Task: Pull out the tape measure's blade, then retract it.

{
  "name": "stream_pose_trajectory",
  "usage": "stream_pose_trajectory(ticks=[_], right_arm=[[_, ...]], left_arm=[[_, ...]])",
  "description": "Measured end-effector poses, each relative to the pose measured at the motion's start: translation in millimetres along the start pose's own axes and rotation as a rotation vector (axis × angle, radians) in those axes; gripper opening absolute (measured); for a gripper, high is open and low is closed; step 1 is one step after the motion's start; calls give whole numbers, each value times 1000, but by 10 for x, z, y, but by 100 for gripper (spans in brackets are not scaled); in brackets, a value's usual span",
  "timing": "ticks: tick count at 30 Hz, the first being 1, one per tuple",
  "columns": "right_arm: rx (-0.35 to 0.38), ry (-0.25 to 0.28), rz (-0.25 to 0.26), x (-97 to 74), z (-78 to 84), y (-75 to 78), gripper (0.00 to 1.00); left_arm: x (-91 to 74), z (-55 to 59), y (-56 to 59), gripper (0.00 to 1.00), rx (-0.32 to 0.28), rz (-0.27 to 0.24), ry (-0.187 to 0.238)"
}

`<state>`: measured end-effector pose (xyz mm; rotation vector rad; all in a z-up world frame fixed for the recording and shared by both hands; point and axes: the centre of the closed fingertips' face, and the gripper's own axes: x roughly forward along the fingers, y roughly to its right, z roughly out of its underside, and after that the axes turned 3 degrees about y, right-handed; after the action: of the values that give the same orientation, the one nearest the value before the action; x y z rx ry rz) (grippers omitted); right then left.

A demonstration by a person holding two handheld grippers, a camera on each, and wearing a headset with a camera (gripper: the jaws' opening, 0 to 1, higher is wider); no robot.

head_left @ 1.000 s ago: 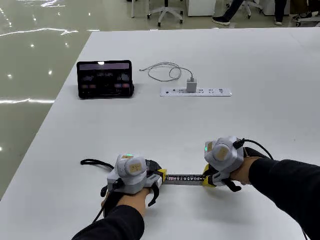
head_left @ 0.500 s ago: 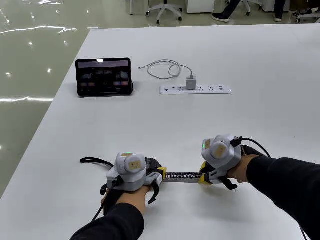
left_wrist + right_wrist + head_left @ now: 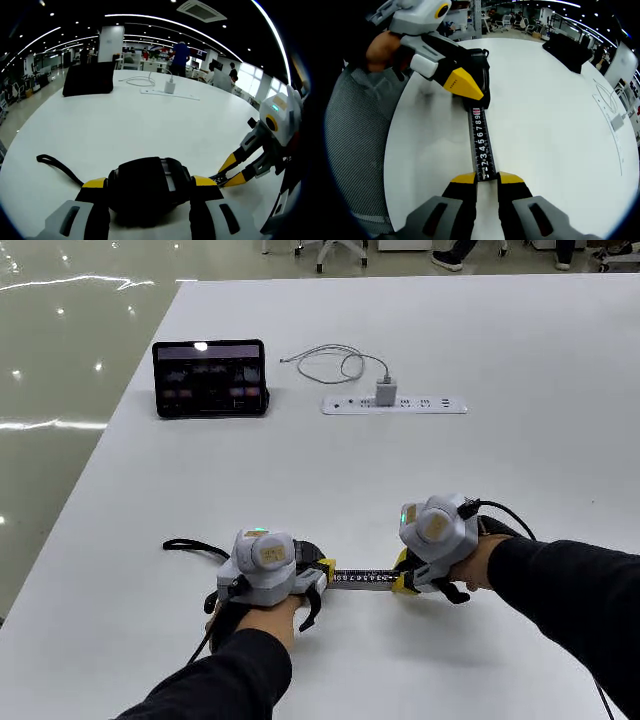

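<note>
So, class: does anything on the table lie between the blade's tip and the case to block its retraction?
Nothing visible. The blade runs bare over the table from the right gripper straight to the case.

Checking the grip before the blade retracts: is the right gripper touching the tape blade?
Touching. The right gripper view shows the right gripper pinching the end of the blade between its yellow tips.

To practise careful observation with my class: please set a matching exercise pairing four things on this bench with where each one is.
Things:
1 tape case
2 blade tip
3 charger
4 tablet

Places:
A plugged into the power strip
B held in the left gripper
C standing at the far left of the table
D pinched by the right gripper

Pairs: 1-B; 2-D; 3-A; 4-C
</note>
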<state>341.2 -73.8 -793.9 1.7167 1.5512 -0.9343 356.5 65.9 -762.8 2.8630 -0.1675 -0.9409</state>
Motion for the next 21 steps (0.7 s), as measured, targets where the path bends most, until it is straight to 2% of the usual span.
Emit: stream_pose_trajectory(ticks=[21], right_arm=[[20,31,4,79,-99,-17,11]], left_arm=[[-13,6,2,59,-10,26,-1]])
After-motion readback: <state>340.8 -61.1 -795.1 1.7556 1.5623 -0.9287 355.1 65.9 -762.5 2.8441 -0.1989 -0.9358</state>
